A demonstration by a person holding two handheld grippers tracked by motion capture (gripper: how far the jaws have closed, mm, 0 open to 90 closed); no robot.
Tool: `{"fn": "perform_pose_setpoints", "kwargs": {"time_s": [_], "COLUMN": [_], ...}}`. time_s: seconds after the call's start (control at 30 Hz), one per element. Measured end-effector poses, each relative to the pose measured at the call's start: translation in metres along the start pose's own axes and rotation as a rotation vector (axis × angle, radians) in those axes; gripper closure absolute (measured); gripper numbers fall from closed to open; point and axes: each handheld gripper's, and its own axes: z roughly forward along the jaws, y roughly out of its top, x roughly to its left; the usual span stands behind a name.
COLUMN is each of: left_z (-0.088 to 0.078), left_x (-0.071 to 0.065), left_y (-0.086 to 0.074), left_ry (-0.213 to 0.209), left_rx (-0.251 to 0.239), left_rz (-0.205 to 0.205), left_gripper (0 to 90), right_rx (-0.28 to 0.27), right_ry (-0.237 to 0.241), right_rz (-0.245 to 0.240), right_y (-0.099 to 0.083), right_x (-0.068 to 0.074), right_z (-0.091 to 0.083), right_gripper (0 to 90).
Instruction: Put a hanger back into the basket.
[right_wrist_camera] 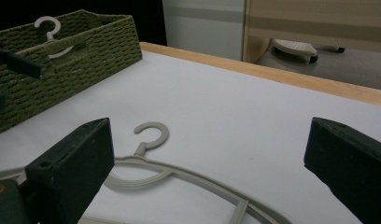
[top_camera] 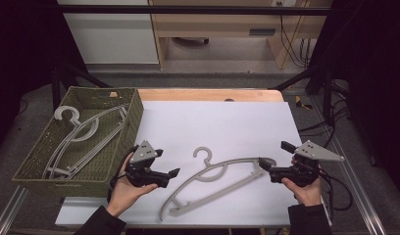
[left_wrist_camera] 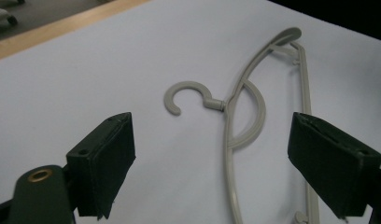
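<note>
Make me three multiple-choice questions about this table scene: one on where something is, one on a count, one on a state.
1. Where does the woven basket stand?
A. the table's left side
B. the table's right side
C. the middle

2. How many grey hangers show in the high view?
A. one
B. two
C. four

3. How do the left gripper's jaws stand?
A. shut on the hook
B. open
C. shut on nothing

A: the basket sits left of the white sheet.
B: one hanger in the basket, one hanger on the sheet.
B: the jaws stand wide apart, clear of that hanger.
</note>
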Motion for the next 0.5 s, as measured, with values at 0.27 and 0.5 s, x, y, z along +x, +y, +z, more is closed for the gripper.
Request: {"fn": "perform_pose_setpoints", "kwargs": {"time_s": [0.27, 0.5], "left_z": [0.031, 0.053], "left_x": [-0.008, -0.010], "left_y": [-0.008, -0.019], "left_ry": [-0.039, -0.065], "left_rx": [0.115, 0.245], "left_rz": [0.020, 0.043], "left_gripper": [23.0, 35.8], "right_rx": [0.006, 0.010], "right_ry": [0.005, 0.009], "right_rz": [-0.005, -0.005], "right_y": [-0.001, -0.001], "right_x": [0.000, 0.002], "right_z": [0.002, 0.002], "right_gripper": [1.8, 1.9]}}
